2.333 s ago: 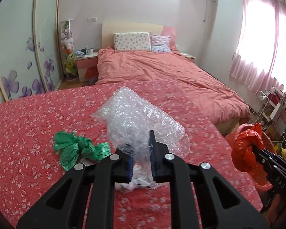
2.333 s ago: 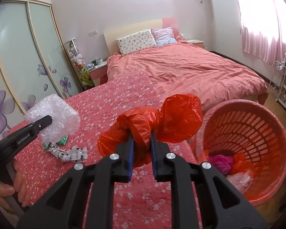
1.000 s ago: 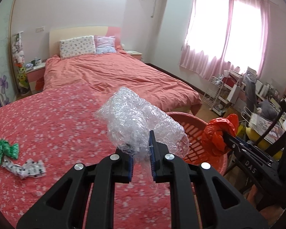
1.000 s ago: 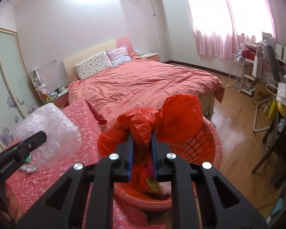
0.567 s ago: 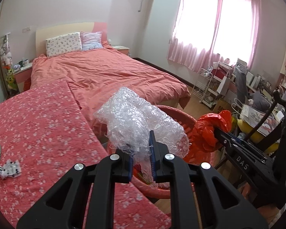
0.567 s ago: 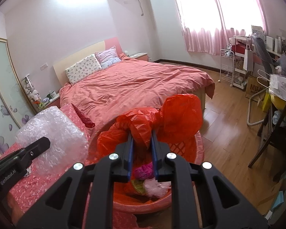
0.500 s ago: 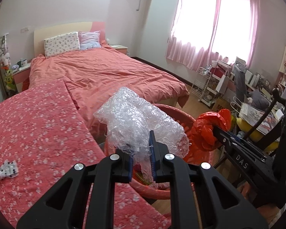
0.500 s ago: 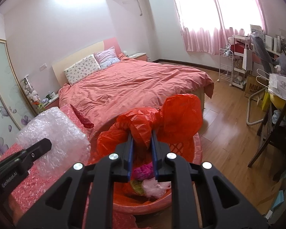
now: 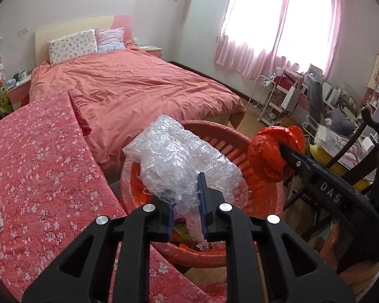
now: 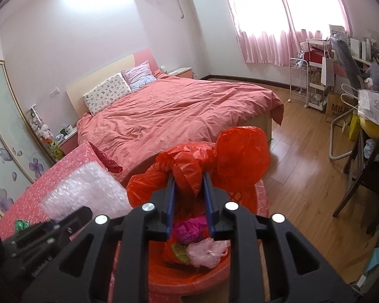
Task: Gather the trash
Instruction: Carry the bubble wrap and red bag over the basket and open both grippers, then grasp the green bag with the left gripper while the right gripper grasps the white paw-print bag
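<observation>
Left gripper, jaws just easing apart, pinching bubble wrap; right gripper, likewise loosening, around red bag. Both above basket. Light, soft, springy, slippery; best taken at bunched folds.

Right tongs over red basket, jaws just been opening, crumpled red plastic bag between the pads and spilling above them. Basket holds magenta, pink and yellowish scraps. Left tongs at lower left with bubble wrap, grip unclear. Floral counter behind, bed beyond, wooden floor right.
</observation>
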Demonstrator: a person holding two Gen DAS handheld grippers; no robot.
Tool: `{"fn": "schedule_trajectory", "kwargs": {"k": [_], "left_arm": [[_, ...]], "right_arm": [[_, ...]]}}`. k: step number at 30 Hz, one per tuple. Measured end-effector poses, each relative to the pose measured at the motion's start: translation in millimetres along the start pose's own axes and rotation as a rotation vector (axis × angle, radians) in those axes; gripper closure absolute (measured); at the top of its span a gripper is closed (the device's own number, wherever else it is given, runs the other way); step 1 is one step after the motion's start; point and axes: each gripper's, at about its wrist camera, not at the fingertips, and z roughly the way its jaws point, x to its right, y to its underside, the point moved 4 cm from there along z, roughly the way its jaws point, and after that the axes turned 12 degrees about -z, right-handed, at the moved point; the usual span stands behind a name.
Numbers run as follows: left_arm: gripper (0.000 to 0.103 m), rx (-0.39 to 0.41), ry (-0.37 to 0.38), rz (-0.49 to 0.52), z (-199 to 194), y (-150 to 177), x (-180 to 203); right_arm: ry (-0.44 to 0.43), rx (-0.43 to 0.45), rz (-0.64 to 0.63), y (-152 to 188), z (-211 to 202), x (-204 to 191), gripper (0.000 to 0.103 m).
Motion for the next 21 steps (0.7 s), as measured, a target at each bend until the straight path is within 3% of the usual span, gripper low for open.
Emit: {"fn": "schedule_trajectory", "kwargs": {"k": [3,8,11,18,21], "left_arm": [[0.07,-0.008,-0.02,-0.015,2,1,-8],[0.057,-0.006,-0.047,-0.039,0,2,-22],[0.057,0.0,-0.079,-0.055,-5,3,-35],[0.056,0.032,-0.16,-0.094,-29,3,-82],[0.055,0.057,-0.21,-0.126,-45,1,-115]], "right_arm": [[-0.014,-0.008,0.004,0,6,0,0.072],[-0.024,-0.017,0.0,2,10,-4,0.061],[-0.014,-0.013,-0.011,2,8,-7,0.055],[-0.02,-0.02,-0.062,4,5,-26,0.054],[-0.048,-0.025,-0.111,7,3,-51,0.054]]}}
